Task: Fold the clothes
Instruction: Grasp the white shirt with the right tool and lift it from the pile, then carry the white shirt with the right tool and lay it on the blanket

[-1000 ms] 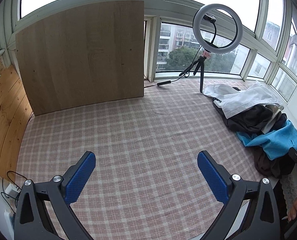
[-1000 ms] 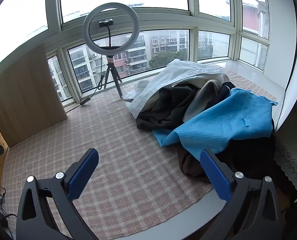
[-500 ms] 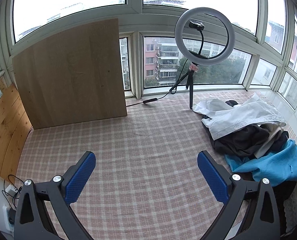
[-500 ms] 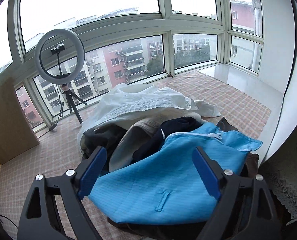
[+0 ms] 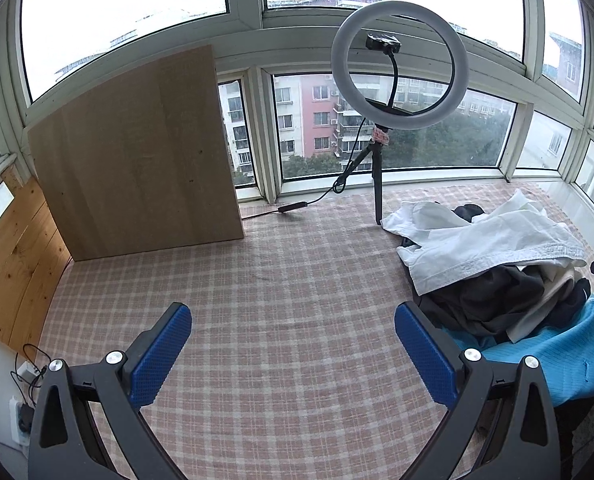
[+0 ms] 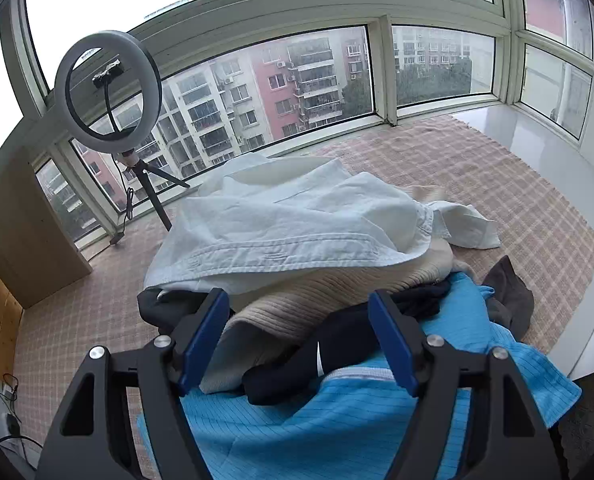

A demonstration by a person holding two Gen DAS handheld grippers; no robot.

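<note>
The right gripper (image 6: 297,340), jaws closing on nothing yet, sits directly over the clothes pile (image 6: 297,240); the open left gripper (image 5: 293,344) is farther off.

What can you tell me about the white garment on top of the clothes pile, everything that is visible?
The white garment looks like a woven cotton shirt or jacket with a stitched hem along its near edge. It lies crumpled and unfolded, draped across the top of the pile, resting on a beige ribbed knit and a dark grey garment. One part trails onto the checked cloth on the far side. Neither gripper touches it.
</note>
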